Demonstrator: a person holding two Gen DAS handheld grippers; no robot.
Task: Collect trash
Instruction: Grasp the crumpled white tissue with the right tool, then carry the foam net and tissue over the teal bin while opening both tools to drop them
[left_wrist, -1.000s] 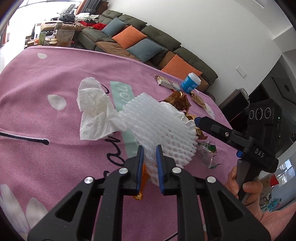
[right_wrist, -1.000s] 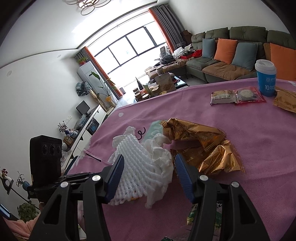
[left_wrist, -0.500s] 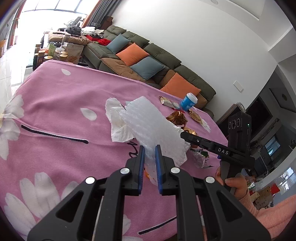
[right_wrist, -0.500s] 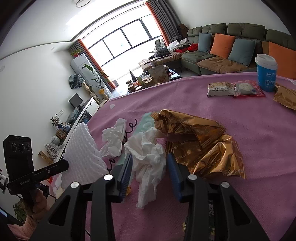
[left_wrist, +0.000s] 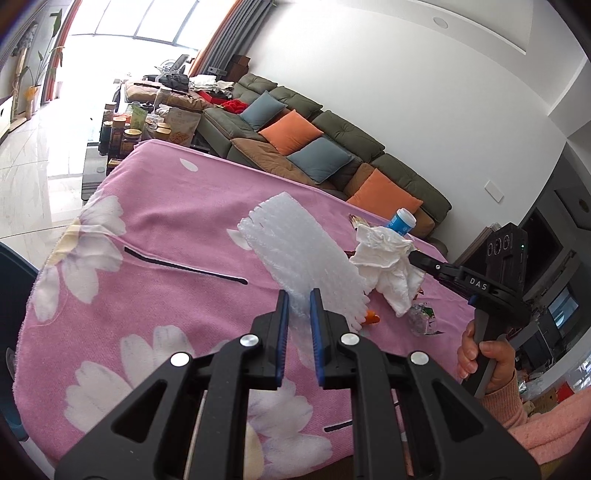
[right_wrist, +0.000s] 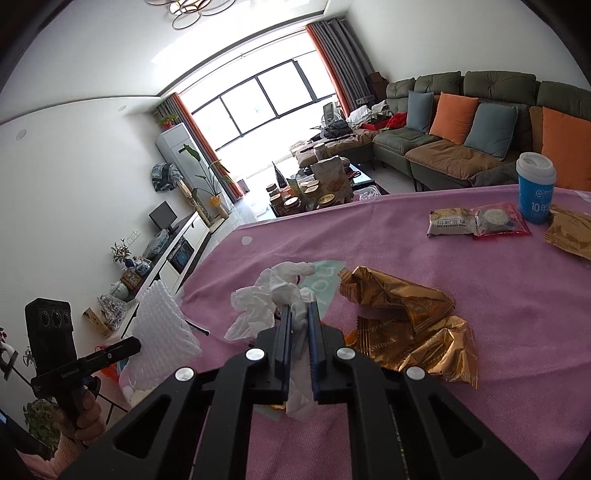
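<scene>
My left gripper (left_wrist: 297, 295) is shut on a white foam fruit net (left_wrist: 301, 260) and holds it above the pink flowered tablecloth (left_wrist: 166, 236). The net also shows at the left of the right wrist view (right_wrist: 160, 336). My right gripper (right_wrist: 298, 308) is shut on a crumpled white tissue (right_wrist: 269, 295) and holds it above the cloth. In the left wrist view the right gripper (left_wrist: 415, 256) holds the tissue (left_wrist: 388, 266) to the right of the net.
Crumpled gold wrappers (right_wrist: 402, 321) lie just right of my right gripper. Two snack packets (right_wrist: 476, 221), another gold wrapper (right_wrist: 569, 230) and a blue paper cup (right_wrist: 535, 188) sit at the far side. A clear wrapper (left_wrist: 421, 317) and an orange scrap (left_wrist: 371, 316) lie on the cloth.
My right gripper closed on the tissue and lifted it. My left gripper rose and pulled back to the left with the foam net, away from the tissue.
</scene>
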